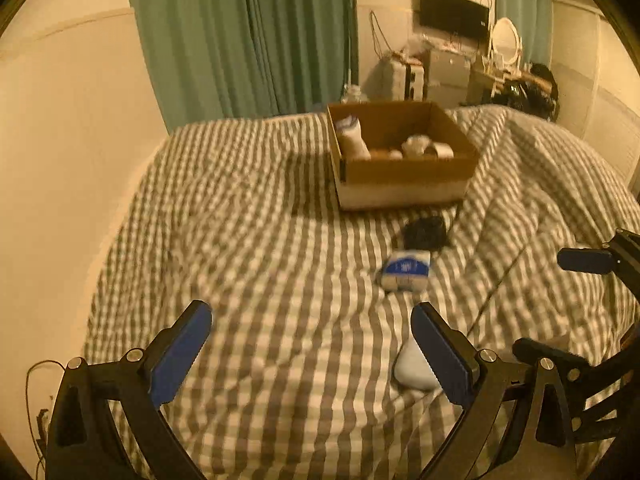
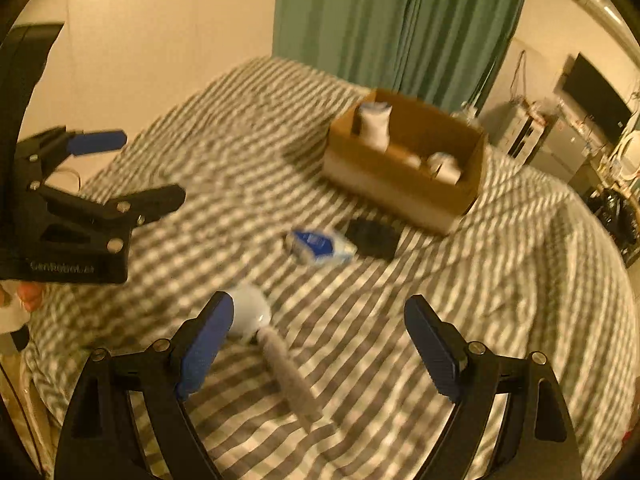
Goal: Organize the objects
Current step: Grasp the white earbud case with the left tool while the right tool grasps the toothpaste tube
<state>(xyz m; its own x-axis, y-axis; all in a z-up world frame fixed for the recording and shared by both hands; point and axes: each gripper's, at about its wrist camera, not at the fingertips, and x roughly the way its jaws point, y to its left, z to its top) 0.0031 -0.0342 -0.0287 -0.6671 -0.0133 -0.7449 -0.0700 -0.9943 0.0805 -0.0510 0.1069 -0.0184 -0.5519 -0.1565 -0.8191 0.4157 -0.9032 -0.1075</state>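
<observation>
A cardboard box (image 1: pixel 404 172) (image 2: pixel 400 188) stands on the striped bed and holds a white bag and several pale items. In front of it lie a black object (image 1: pixel 426 232) (image 2: pixel 374 238) and a blue-and-white packet (image 1: pixel 406 270) (image 2: pixel 320 246). A white brush with a grey fuzzy handle (image 2: pixel 272 340) lies nearer; its white head shows by my left gripper's right finger (image 1: pixel 412 368). My left gripper (image 1: pixel 312 320) is open and empty above the bed. My right gripper (image 2: pixel 320 312) is open and empty, just over the brush.
The bed's grey-striped quilt (image 1: pixel 260 260) fills the scene. Green curtains (image 1: pixel 244 36) and a wall are behind it. A cluttered desk with a mirror and a wall screen (image 1: pixel 454 12) stands at the far right.
</observation>
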